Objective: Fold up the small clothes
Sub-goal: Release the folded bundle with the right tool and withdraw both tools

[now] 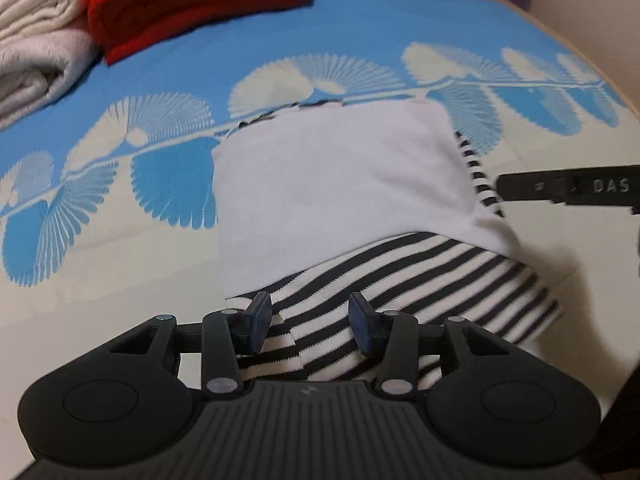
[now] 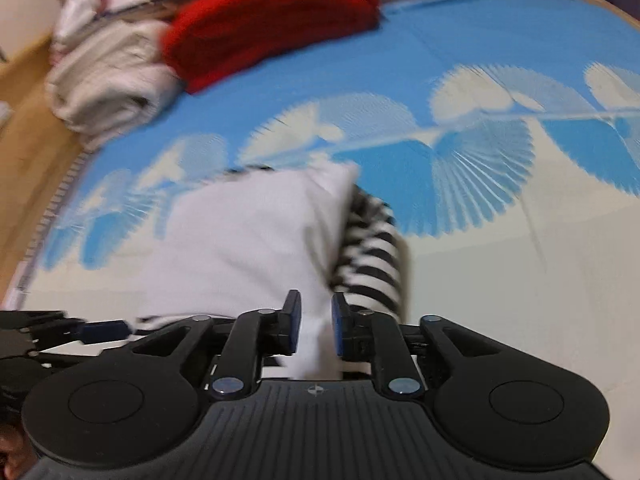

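A small garment, white (image 1: 340, 184) with black-and-white striped parts (image 1: 420, 280), lies partly folded on a blue and cream patterned cloth (image 1: 360, 20). My left gripper (image 1: 310, 326) is open, its fingers over the striped near edge. My right gripper (image 2: 314, 326) is open with a narrow gap, and white fabric (image 2: 248, 240) lies between its fingers; the striped sleeve (image 2: 372, 256) sits just right of it. The right wrist view is blurred. The right gripper's finger also shows at the right edge of the left wrist view (image 1: 568, 188).
A folded red garment (image 1: 192, 0) and a folded cream towel (image 1: 36, 48) are stacked at the far left of the cloth. In the right wrist view a wooden floor (image 2: 24, 120) lies beyond the left edge.
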`<state>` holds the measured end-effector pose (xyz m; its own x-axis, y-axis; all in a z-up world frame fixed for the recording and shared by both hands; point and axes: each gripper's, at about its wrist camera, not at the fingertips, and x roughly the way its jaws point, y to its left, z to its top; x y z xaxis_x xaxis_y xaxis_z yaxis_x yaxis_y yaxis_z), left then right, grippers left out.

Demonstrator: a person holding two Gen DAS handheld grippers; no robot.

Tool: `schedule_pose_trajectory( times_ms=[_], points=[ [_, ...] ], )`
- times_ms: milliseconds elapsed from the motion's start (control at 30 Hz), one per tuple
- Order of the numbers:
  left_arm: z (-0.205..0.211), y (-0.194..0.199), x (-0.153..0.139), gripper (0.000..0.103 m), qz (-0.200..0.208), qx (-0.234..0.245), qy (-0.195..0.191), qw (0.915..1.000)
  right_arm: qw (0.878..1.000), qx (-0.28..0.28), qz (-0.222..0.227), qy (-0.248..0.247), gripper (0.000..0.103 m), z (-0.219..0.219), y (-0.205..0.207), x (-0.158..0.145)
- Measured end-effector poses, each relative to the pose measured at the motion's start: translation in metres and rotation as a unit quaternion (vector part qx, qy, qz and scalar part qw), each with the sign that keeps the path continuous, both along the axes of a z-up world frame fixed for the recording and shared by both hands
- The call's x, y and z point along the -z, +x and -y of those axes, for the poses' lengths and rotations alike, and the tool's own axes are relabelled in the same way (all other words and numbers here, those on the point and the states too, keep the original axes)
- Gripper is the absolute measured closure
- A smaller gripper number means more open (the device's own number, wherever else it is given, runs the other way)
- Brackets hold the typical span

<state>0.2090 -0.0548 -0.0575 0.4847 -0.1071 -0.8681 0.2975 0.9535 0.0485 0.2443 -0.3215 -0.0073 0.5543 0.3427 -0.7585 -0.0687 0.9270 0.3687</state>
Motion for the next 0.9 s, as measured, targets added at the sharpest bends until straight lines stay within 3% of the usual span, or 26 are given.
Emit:
schedule_pose_trajectory(
  times_ms=[67,133,233,267,300,333,500,600,633,667,767,900],
  points=[
    [0.0,-0.002,0.005,0.056,-0.021,0.007,-0.007,0.9997,1.0,-0.025,0.001,0.003,0.076,-0.005,-0.004,-0.001],
    [0.0,-0.003,0.036,0.052,-0.076,0.005,0.005,0.9971,0.997,-0.065,-0.031,-0.025,0.073,-0.015,-0.006,0.013],
    [0.016,-0.02,0.043,0.048,-0.048,0.038,0.051,0.9968,0.979,-0.103,-0.113,-0.133,0.072,-0.029,-0.01,0.051],
    [0.019,-0.025,0.035,0.046,-0.038,0.047,0.052,0.9968,0.976,-0.103,-0.123,-0.15,0.072,-0.029,-0.012,0.055],
    [0.018,-0.029,0.025,0.038,-0.03,0.05,0.044,0.9973,0.975,-0.099,-0.12,-0.156,0.072,-0.027,-0.014,0.052],
    [0.015,-0.033,0.015,0.027,-0.02,0.042,0.036,0.9983,0.978,-0.092,-0.108,-0.155,0.071,-0.025,-0.016,0.045],
    [-0.01,-0.064,-0.051,0.015,0.086,-0.028,0.009,0.9959,0.988,-0.05,-0.004,-0.149,0.068,-0.014,-0.036,-0.01],
    [-0.023,-0.099,-0.081,0.002,0.159,-0.055,-0.017,0.9857,0.986,-0.007,0.082,-0.146,0.046,-0.006,-0.056,-0.054],
    [-0.025,-0.108,-0.086,0.002,0.174,-0.068,-0.024,0.9821,0.985,0.008,0.11,-0.134,0.035,-0.004,-0.068,-0.068],
    [-0.026,-0.118,-0.09,0.002,0.183,-0.084,-0.034,0.9789,0.983,0.018,0.132,-0.123,0.026,0.0,-0.075,-0.078],
    [-0.025,-0.145,-0.091,0.002,0.185,-0.12,-0.067,0.9731,0.978,0.033,0.177,-0.103,0.015,0.003,-0.108,-0.097],
    [-0.012,-0.177,-0.069,0.002,0.192,-0.135,-0.074,0.9693,0.976,0.037,0.192,-0.099,0.012,-0.002,-0.144,-0.089]
  ],
)
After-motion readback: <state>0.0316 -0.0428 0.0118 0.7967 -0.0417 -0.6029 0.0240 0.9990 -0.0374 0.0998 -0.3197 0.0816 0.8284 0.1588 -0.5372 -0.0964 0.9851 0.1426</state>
